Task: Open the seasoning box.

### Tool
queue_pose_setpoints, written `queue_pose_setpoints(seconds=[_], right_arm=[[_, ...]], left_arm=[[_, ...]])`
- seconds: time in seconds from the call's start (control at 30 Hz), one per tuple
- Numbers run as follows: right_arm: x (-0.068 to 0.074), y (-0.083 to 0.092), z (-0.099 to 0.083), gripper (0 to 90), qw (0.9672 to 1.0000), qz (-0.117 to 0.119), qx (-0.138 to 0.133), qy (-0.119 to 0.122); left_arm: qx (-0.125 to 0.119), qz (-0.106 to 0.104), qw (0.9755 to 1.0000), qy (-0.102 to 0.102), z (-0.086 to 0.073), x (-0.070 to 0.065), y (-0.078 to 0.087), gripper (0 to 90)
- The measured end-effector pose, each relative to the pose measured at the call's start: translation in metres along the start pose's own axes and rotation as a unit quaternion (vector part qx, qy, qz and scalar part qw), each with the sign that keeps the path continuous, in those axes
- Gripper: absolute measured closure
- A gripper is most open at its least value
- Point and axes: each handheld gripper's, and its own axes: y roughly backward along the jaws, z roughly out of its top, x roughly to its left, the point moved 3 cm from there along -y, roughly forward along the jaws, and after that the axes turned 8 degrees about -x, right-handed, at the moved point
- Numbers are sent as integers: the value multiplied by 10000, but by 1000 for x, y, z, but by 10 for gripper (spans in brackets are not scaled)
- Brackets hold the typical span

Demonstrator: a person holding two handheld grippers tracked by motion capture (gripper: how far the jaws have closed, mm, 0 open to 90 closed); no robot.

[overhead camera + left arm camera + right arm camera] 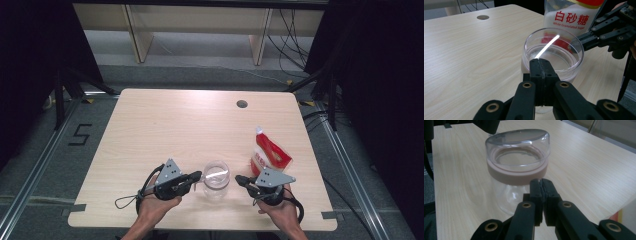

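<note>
A clear glass jar (216, 178) with a transparent domed lid and a pinkish seal band stands upright near the table's front edge. My left gripper (198, 175) is just left of it, its jaws shut with nothing between them. In the left gripper view its tips (541, 65) sit right at the near side of the jar (554, 53); whether they touch I cannot tell. My right gripper (238, 179) is just right of the jar, also shut and holding nothing. In the right gripper view its tips (541, 185) point at the jar (517, 167), a short gap away.
A red and white bag of white granulated sugar (268, 154) stands behind my right gripper, and looms behind the jar as the sugar bag (571, 15). A round cable hole (242, 104) lies at the table's far side. The table's front edge is close below both hands.
</note>
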Motion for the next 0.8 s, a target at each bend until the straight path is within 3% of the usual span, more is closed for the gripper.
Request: queue_pose_setpoints(seconds=[0.17, 0.2, 0.3, 0.67, 0.7, 0.8], right_arm=[[3, -4, 4, 885, 9999, 52, -5, -94], [3, -6, 6, 886, 9999, 107, 12, 41], [3, -7, 7, 887, 9999, 117, 35, 78], [5, -12, 14, 889, 9998, 187, -4, 76], [5, -12, 14, 889, 9998, 187, -4, 76], [4, -12, 17, 889, 9998, 157, -40, 111]], left_arm=[[-3, -12, 10000, -60, 0, 1, 0, 890], [-4, -13, 10000, -69, 0, 1, 1, 890], [-23, -16, 10000, -50, -1, 1, 0, 890], [-80, -72, 9999, -10, -1, 1, 0, 884], [-81, -63, 9999, 61, -1, 1, 0, 884], [-70, -28, 10000, 34, -1, 2, 2, 818]])
